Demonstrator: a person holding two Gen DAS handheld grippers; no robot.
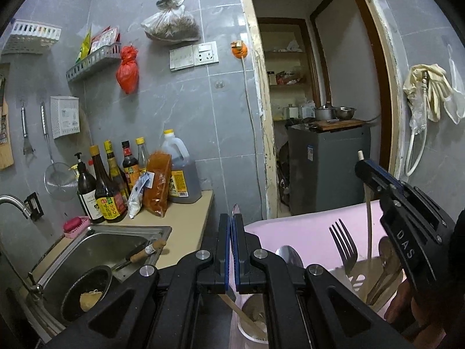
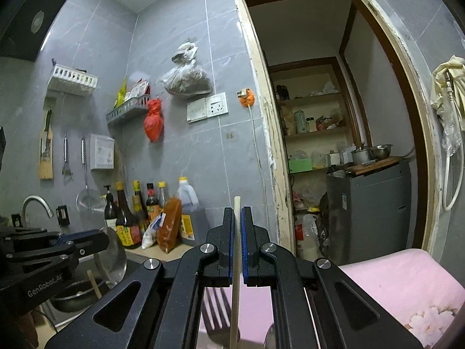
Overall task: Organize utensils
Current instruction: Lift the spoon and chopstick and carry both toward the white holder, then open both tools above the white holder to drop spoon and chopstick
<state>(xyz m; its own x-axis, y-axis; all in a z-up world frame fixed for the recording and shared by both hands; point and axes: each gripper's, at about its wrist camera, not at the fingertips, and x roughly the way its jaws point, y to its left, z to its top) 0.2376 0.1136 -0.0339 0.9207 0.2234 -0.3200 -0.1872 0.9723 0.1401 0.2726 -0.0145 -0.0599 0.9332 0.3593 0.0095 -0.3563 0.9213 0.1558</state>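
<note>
My left gripper [image 1: 232, 226] is shut on the thin rim of a clear cup [image 2: 114, 254], which holds a wooden chopstick [image 1: 242, 318] below the jaws. My right gripper [image 2: 237, 221] is shut on a pale chopstick [image 2: 236, 264], held upright; it also shows at the right of the left wrist view [image 1: 369, 218]. Below it stands a utensil holder [image 1: 363, 279] with a fork [image 1: 344, 242], a metal spoon [image 1: 287, 256] and wooden spoons [image 1: 386, 264], against a pink surface [image 1: 305, 232].
A steel sink [image 1: 96, 247] at lower left holds a dark pan [image 1: 87, 290] and a wooden-handled tool [image 1: 145, 251]. Sauce bottles [image 1: 107, 186] and an oil jug [image 1: 180, 171] stand on the beige counter [image 1: 186, 221]. A doorway [image 1: 316, 110] opens to a pantry.
</note>
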